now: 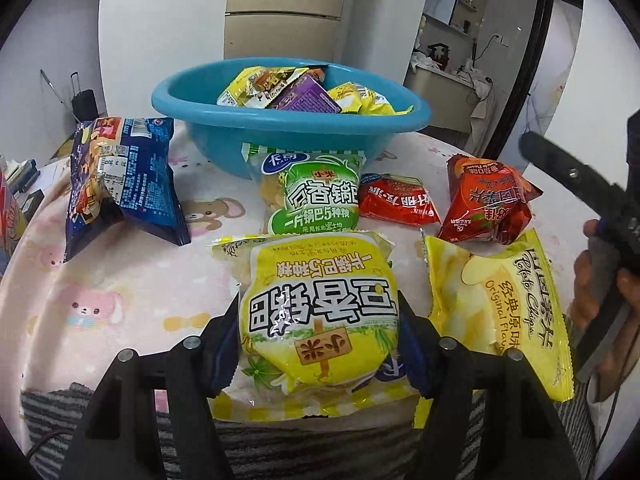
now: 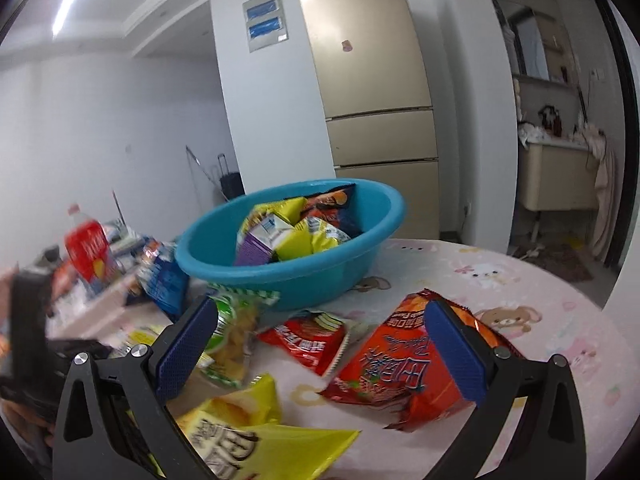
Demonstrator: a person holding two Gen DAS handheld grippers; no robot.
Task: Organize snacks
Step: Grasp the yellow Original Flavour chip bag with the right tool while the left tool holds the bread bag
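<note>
Left gripper (image 1: 320, 344) closed on yellow rice-cracker bag (image 1: 320, 316), pads pressing both puffed sides, near edge of table (image 1: 120, 300). Grip on air-filled middle, not a seam: likely to squirt out or pop if squeezed harder, esp. w/ slick film.

Right gripper (image 2: 320, 352) wide, nothing between pads; right finger (image 2: 456, 352) in front of orange chip bag (image 2: 384, 368), contact can't tell.

Blue basin (image 1: 200, 120) at far side, already heaped w/ packets. Risks on the way there:
- green rice-cracker bag (image 1: 316, 196) leaning against basin's near wall, directly between held bag & rim; low carry probably clips it, knocks it flat or shoves basin.
- red packet (image 1: 394, 200) just right of green one, orange chip bag further right; sweep w/ right gripper could push them off toward far-right edge.
- yellow potato-chip bag (image 1: 500, 312) touching or nearly touching held bag on its right; lifting may drag it along, possibly over near edge.
- dark blue bag (image 1: 120, 184) standing at left, tilted; looks easy to topple if bumped.
- heap inside basin near rim height; dropping from high prob. bounces packet back out.
- both grippers near each other at right-near side; crossing paths = collision risk.

Right-wrist view blurred at left, so clutter there (red-label bottle (image 2: 88, 248)) hard to judge.
</note>
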